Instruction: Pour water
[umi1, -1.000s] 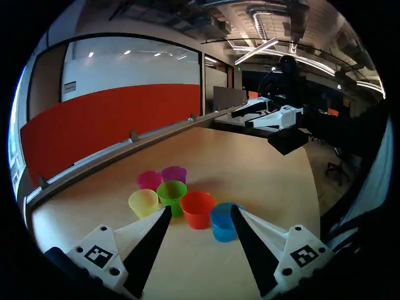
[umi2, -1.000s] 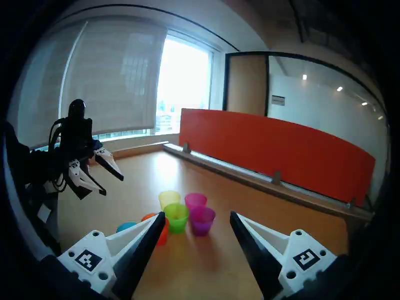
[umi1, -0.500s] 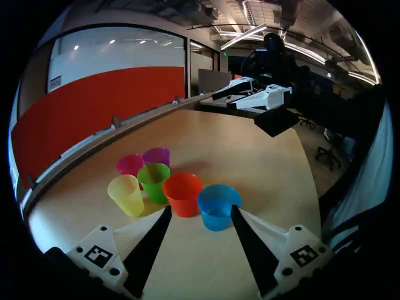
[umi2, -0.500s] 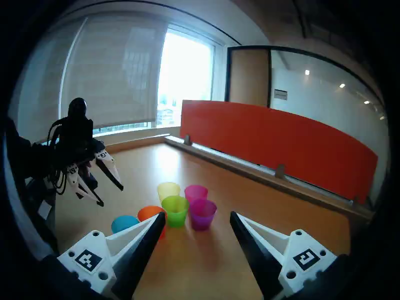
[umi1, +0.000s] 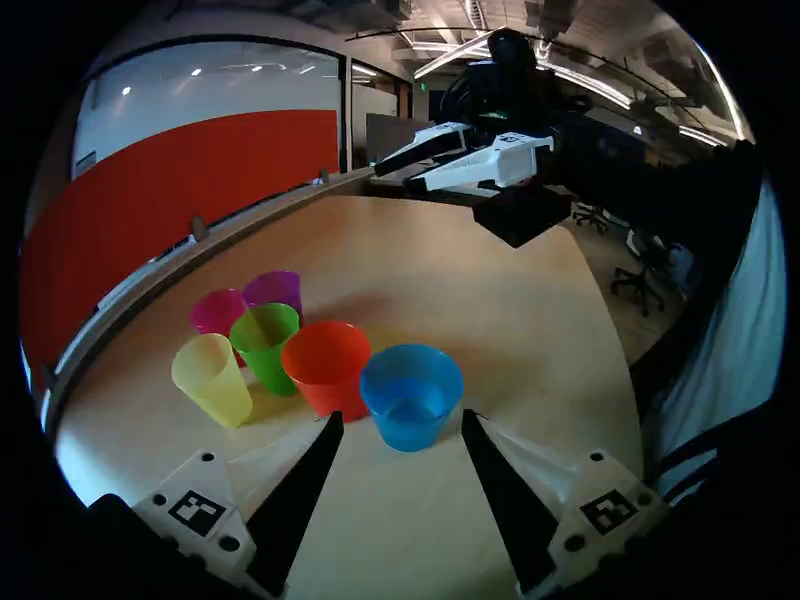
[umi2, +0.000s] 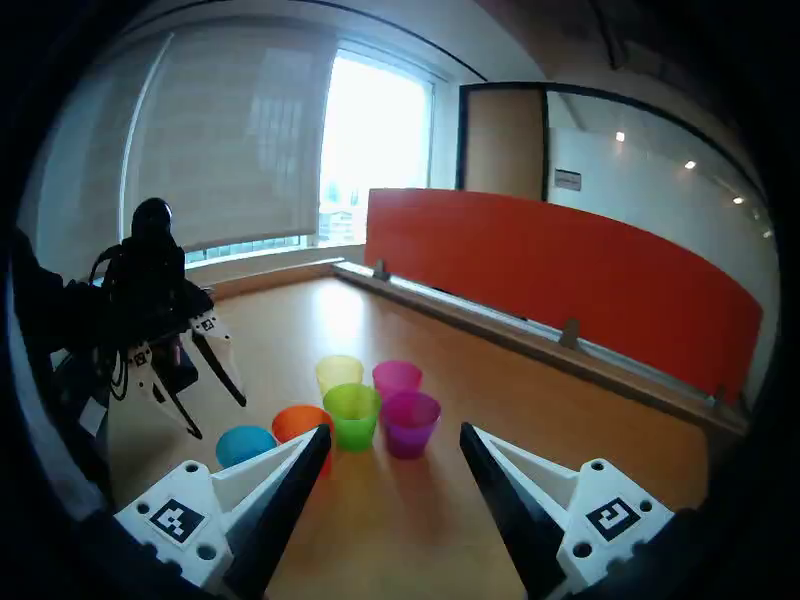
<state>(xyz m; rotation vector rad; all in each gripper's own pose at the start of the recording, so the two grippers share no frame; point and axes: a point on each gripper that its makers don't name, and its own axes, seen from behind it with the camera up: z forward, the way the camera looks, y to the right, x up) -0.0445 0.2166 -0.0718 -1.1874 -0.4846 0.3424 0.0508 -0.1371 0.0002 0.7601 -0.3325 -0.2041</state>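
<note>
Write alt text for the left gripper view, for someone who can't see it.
The open left claw hovers just short of a blue plastic cup, nearest of six coloured plastic cups clustered on a light wooden table. Farther off, the open right claw hangs above the table.

Left tongs (umi1: 402, 418) and right tongs (umi2: 395, 428) are white, black-faced, marker-tagged.

Pale wooden table (umi1: 480, 290); red partition (umi2: 560, 270) along its far edge; bright window (umi2: 375, 150) beside a lowered blind (umi2: 220, 170); strip lights (umi1: 450, 55) overhead; possibly office chairs (umi1: 640, 285) beyond.
</note>
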